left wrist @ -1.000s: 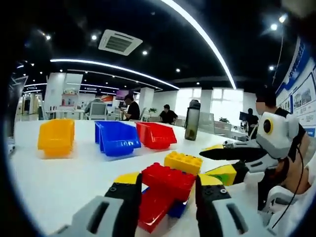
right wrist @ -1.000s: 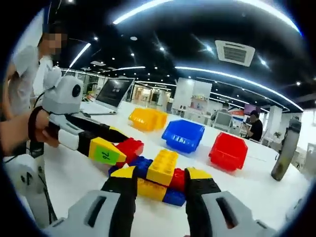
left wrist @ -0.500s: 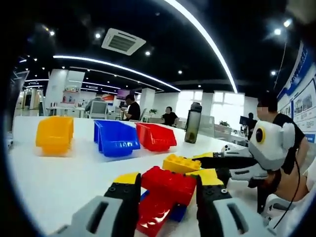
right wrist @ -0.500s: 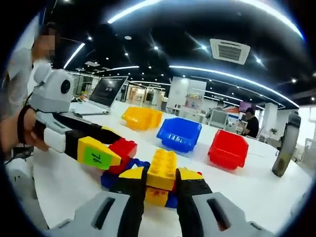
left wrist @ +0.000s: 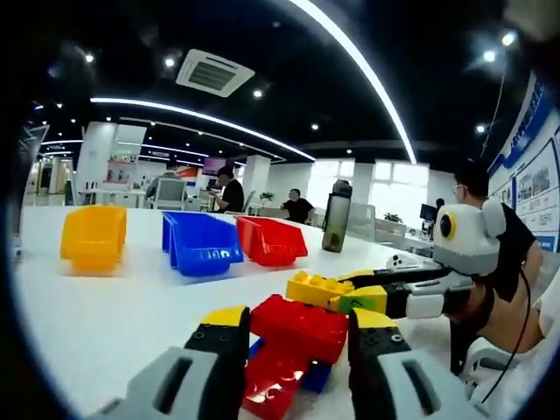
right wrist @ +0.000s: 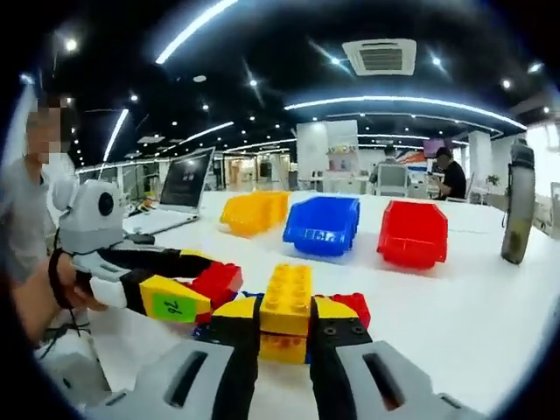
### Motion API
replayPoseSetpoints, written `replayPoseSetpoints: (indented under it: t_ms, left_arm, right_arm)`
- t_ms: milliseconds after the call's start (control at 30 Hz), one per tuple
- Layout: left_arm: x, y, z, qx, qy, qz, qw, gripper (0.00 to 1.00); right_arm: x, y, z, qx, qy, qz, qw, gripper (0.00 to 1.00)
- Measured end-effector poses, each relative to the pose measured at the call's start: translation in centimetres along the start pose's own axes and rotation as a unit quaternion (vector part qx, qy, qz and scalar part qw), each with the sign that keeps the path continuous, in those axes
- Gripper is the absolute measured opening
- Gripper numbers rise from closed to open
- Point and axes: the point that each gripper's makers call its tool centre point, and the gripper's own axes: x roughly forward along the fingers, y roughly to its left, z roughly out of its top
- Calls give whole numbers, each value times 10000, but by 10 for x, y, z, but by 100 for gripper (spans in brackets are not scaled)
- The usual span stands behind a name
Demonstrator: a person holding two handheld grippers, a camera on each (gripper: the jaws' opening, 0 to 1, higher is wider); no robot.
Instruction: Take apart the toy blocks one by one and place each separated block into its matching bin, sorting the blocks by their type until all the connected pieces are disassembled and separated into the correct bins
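The block cluster (right wrist: 280, 319) sits on the white table (right wrist: 455, 289), a joined lump of red, yellow and blue toy bricks. In the right gripper view the yellow brick (right wrist: 286, 299) stands at the top of the lump, with the right claw (right wrist: 284, 337) closed tight on its 2 sides. In the left gripper view the red brick (left wrist: 297, 325) lies between the jaws of the left claw (left wrist: 297, 350), which look clamped on it, though the contact faces are hidden behind the brick. Each claw reaches into the other's view, so they meet the lump from opposite sides.

These bricks are judged light, rigid and smooth plastic: they will not give under a squeeze, but the slick walls can slip, so a grip across the flat sides, low and square, seems best. The stud joints likely need a firm pull or a slight rocking to part.

Further back on the table stand 3 bins in a row, the yellow bin (left wrist: 93, 238), the blue bin (left wrist: 199, 243) and the red bin (left wrist: 271, 241), well apart from the lump. A dark bottle (left wrist: 333, 216) stands beyond them.
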Motion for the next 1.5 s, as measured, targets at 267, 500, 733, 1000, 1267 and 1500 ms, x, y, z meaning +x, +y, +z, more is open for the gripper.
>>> replayPoseSetpoints:
  t_ms: [267, 500, 733, 1000, 1267, 1500]
  left_arm:
    - [0, -3, 0, -32, 15, -75, 10000, 46]
    - [-8, 1, 5, -223, -216, -59, 9995, 49]
    - [-19, 0, -1, 128, -160, -43, 9998, 51]
    - [-20, 0, -5, 169, -244, -177, 9994, 51]
    - [-19, 6, -7, 202, -234, -130, 9994, 51]
    - [-18, 5, -6, 237, -269, -151, 9992, 50]
  right_arm:
    - [-4, -3, 19, -253, -273, -6, 9993, 22]
    - [-11, -11, 50, -229, -471, 86, 9986, 23]
    - [5, -10, 91, 82, -529, 449, 9976, 23]
    - [42, -5, 125, -96, -454, 570, 9973, 23]
    - [101, 12, 141, -60, -177, 762, 9969, 23]
    - [171, 37, 152, -142, 193, 868, 9959, 23]
